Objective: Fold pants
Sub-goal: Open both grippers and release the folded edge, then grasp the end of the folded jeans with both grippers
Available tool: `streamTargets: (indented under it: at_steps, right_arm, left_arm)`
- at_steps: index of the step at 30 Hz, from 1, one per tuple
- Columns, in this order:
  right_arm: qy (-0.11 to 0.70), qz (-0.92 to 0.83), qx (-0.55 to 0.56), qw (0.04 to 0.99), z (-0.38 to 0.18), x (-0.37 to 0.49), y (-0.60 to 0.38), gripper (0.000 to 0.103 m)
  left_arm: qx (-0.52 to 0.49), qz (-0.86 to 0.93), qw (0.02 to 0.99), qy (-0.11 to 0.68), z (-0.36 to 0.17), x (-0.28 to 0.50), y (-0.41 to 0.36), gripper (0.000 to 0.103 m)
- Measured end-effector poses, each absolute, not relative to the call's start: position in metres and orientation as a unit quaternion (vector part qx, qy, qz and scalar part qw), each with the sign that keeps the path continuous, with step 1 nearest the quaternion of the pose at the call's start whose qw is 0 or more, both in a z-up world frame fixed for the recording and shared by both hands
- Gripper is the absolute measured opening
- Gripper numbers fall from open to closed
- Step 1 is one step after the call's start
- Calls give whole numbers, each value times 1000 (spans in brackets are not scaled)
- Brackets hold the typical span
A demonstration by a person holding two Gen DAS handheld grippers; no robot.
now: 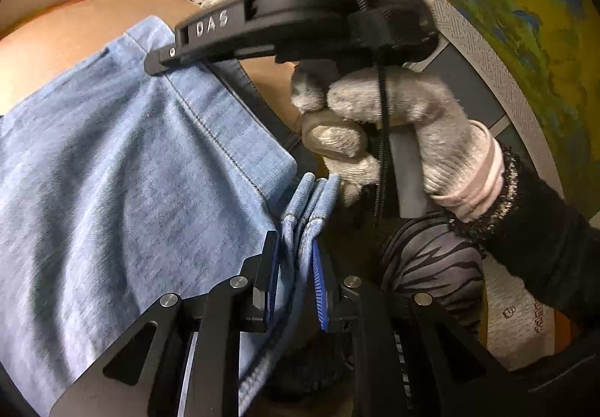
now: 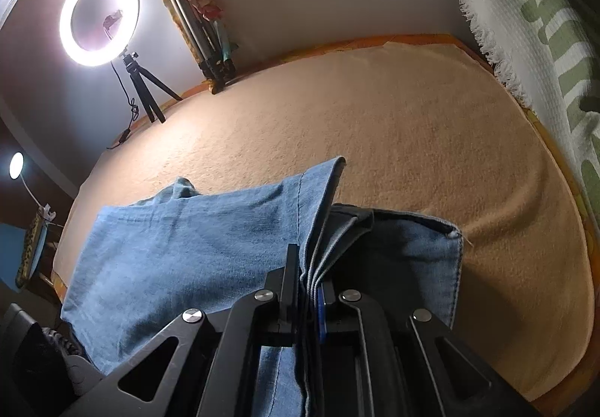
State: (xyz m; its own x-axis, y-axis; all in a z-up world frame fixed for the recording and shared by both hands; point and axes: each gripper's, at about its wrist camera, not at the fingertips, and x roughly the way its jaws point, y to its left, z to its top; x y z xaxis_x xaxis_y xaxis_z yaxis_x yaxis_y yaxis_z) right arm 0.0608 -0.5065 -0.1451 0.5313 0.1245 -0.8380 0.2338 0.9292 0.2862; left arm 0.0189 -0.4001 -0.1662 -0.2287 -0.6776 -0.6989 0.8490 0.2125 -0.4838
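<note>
Home room, improvised as filming spot: peach blanket spread over bed; ring light on tripod at far left edge; fringed green-white throw at right edge.

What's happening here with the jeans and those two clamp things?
A person is folding light blue jeans on a bed covered in a peach blanket. Each hand holds a gripper: the left gripper is shut on a bunched fold of denim, and the right gripper is shut on stacked layers of the same jeans. A gloved hand grips the right tool's handle. The fold is under way, not laid flat.
</note>
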Motion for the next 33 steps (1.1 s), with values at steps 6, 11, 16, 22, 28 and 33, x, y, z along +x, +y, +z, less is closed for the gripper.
streamTargets:
  at_steps: [6,11,16,22,28,33]
  right_arm:
    - [485,-70,173,854,-136,54,-513,38]
    - [463,-78,184,864,-109,39,-518,40]
    - [438,-53,184,878,-82,33,-500,44]
    - [427,2,178,887,-67,42,-455,50]
    - [431,56,172,884,-64,59,-407,50]
    - [436,93,160,881,-61,75,-368,50]
  left_arm:
    - [67,-597,648,468,-148,33,-369,27]
    - [44,-563,692,450,-129,56,-322,27]
    - [22,-516,748,418,-94,85,-252,27]
    - [-8,-437,817,376,-41,115,-153,27]
    - [-41,-372,865,333,12,117,-69,27]
    - [-29,-352,884,307,59,98,-47,27]
